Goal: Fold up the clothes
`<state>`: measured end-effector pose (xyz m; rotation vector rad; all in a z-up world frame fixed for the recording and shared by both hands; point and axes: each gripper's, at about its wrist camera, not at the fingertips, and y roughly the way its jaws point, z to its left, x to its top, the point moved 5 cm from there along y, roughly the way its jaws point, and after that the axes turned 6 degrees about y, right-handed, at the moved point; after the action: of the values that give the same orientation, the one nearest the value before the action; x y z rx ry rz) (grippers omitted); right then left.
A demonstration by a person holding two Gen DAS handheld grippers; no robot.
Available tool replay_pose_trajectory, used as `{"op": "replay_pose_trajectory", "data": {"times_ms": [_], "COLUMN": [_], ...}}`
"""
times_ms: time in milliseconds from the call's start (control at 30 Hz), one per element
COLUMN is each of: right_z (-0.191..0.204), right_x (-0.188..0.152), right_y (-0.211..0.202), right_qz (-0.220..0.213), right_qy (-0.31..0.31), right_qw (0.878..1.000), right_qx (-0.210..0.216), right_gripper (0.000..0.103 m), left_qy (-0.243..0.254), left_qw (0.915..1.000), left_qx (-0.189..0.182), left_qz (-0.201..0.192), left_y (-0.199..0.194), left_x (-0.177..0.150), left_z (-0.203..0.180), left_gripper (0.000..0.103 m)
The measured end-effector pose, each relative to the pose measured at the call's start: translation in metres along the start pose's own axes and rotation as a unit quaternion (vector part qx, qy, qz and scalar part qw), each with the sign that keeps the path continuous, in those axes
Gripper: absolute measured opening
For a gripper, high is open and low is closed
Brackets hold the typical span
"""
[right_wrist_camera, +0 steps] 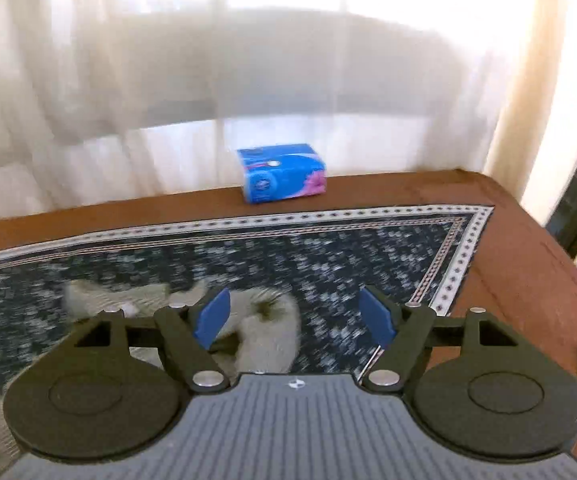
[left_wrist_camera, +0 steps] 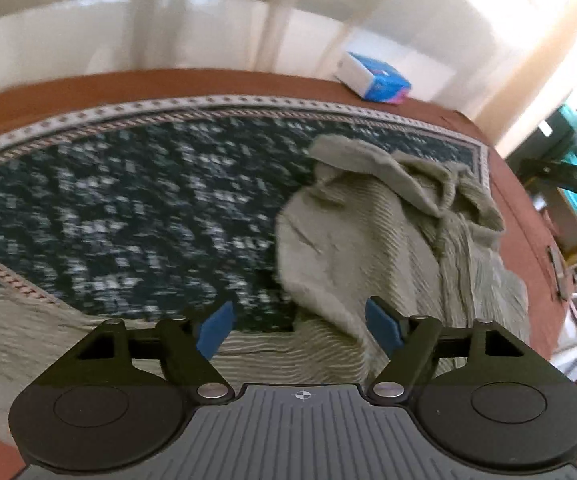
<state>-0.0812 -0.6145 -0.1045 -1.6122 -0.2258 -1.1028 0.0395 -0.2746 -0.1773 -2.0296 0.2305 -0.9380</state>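
The brown desk (right_wrist_camera: 428,192) carries a dark patterned cloth with a pale, diamond-studded border (right_wrist_camera: 328,248), and most of that cloth lies bare on its left side. On the cloth's right part, in the left wrist view, sits the task's thing: a grey-green ribbed garment (left_wrist_camera: 368,240), rumpled into a heap with a bunched, raised part toward the far side, while more of the same ribbed fabric spreads toward the near edge and off to the left. It does not lie folded; whether it is 1 piece or 2 cannot be told through the blur.

The left gripper (left_wrist_camera: 298,330) hangs just above the garment's near part, its 2 blue pads wide apart and holding nothing. The right gripper (right_wrist_camera: 294,320) hovers over the heap's pale end, equally wide open and empty.

Judged from this, a good fold needs the heap spread flat — each gripper would best take a single layer at an outer edge or corner, not a bunched handful, and draw it taut across the open cloth to the left, where there is room.

The cloth's right border and the desk's right edge lie near the heap, so dragging that way risks fabric slipping off. A small blue tissue pack (right_wrist_camera: 282,178) stands at the far edge, well apart.
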Motion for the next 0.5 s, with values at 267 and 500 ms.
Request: {"op": "replay_pose_trajectory", "data": {"times_ms": [267,500], "right_z": [0.015,0.027], "right_x": [-0.062,-0.091], "right_y": [-0.026,-0.02], "right_qz": [0.067,0.103], "right_qy": [-0.026,-0.004], "right_qw": [0.997,0.992], "right_qx": [0.015,0.066], "right_gripper": [0.076,0.076], "left_qy": [-0.029,-0.049], "left_qw": [0.9993,0.9987], "left_qx": [-0.02,-0.002], "left_qz": [0.013,0.015], "left_y": [0.043,0.055], "left_x": [0.0,0.001], "left_z": [-0.01,-0.019], "left_gripper": [0.085,0.051]}}
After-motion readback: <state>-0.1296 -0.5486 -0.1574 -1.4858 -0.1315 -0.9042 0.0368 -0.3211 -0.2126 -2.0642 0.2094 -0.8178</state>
